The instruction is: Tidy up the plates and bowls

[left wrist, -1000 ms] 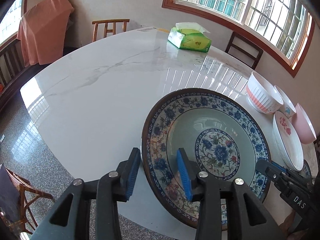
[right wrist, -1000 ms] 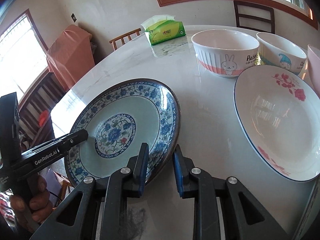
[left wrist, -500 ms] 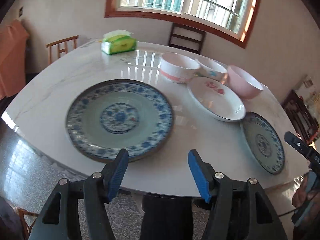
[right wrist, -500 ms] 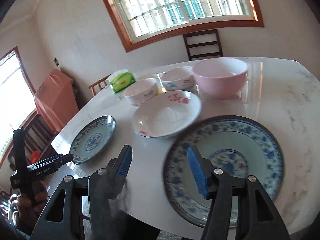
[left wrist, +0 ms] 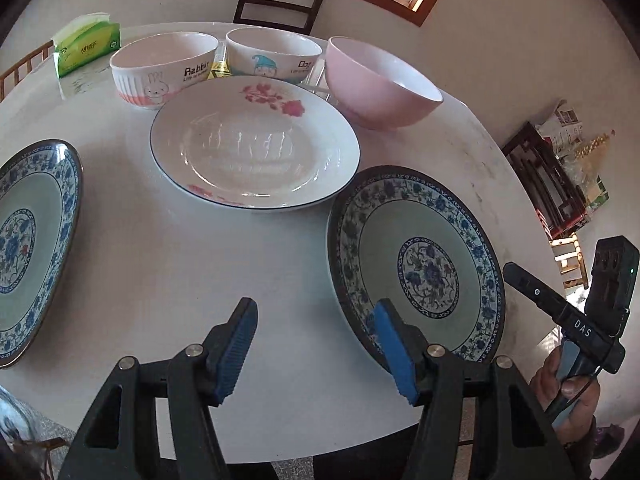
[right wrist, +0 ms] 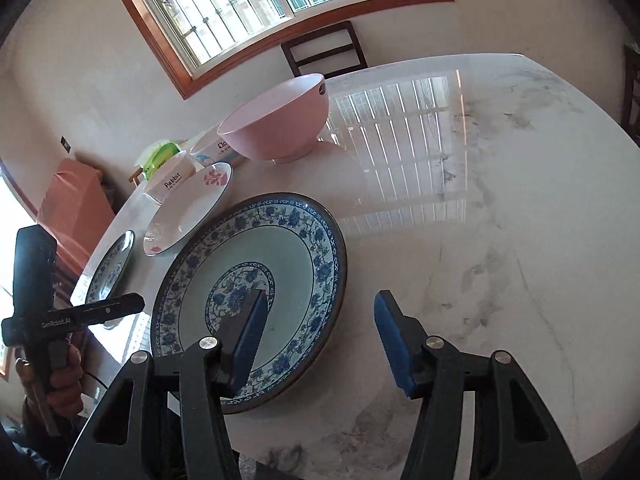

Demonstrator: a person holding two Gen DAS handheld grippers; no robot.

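- A round, glossy white marble tabletop (left wrist: 248,264) carries all the dishes; a green tissue pack (left wrist: 86,50) sits at its far left edge, with a dark wooden chair (left wrist: 280,4) behind the far edge.
- Along the far edge stand three bowls in a row: a ribbed rabbit bowl (left wrist: 160,70), a white cartoon bowl (left wrist: 274,58) and a smooth pink bowl (left wrist: 380,84).
- Just in front of them lies a shallow white plate (left wrist: 256,148) with red flowers and a thin dark rim.
- Two glazed blue-floral plates lie near the near edge: one (left wrist: 32,248) at the left, one (left wrist: 416,268) at the right.
- The left gripper (left wrist: 316,352) stands spread over bare tabletop; its right pad overlaps the right plate's rim in view, pinching nothing.
- The right gripper (right wrist: 320,336) has jaws closing, its left pad above that plate's centre and its right pad over bare marble beyond the rim; whether either touches, I cannot tell.
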